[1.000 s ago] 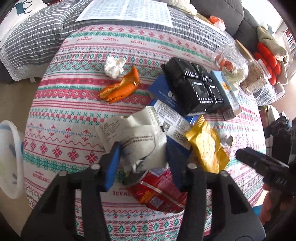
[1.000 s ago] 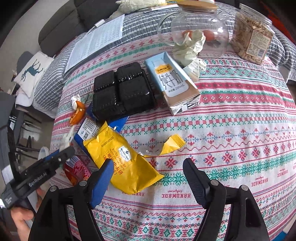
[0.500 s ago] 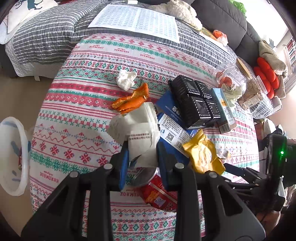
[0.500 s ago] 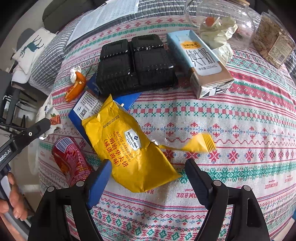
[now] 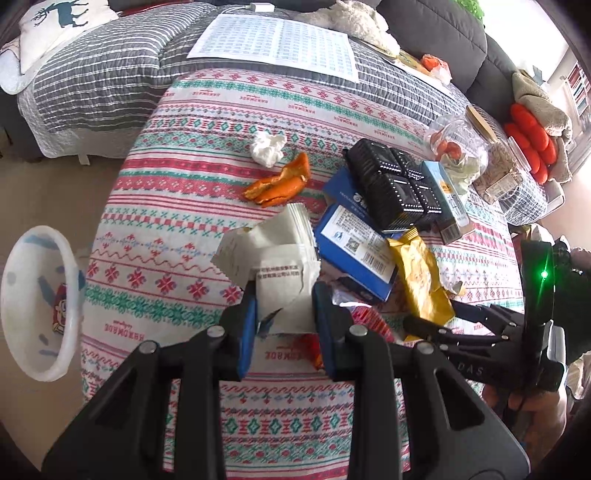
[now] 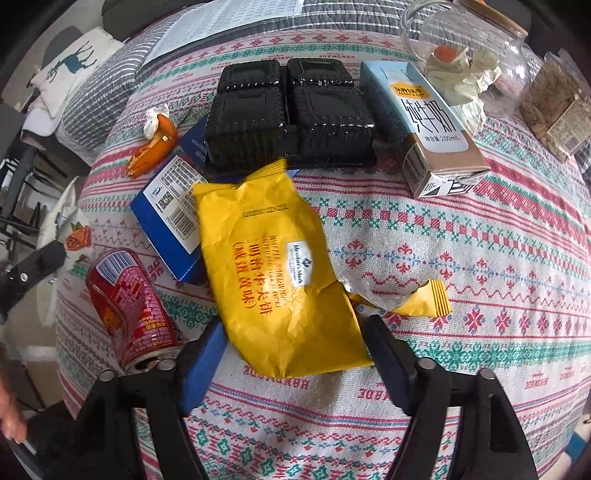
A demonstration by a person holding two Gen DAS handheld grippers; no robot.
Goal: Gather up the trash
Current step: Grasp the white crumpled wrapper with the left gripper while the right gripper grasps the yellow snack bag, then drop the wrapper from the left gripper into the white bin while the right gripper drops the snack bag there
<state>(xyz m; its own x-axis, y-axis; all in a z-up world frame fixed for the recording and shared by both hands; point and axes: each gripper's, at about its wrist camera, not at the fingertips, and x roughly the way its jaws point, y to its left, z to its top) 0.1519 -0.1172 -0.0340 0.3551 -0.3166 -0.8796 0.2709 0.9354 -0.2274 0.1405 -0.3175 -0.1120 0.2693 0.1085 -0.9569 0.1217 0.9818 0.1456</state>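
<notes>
Left gripper [image 5: 283, 315]: jaws clamped on the white wrapper [image 5: 271, 264], held above the counter [image 5: 155, 236]. Right gripper [image 6: 295, 360]: jaws have just been closing, still open, straddling the near end of the yellow biscuit bag [image 6: 275, 271]. Red can [image 6: 129, 304] left of them; black tray [image 6: 288, 114] beyond.

A dark grey sofa [image 5: 436, 33] stands behind the patterned tablecloth [image 5: 207, 122], beige floor [image 5: 55, 192] beside it.
</notes>
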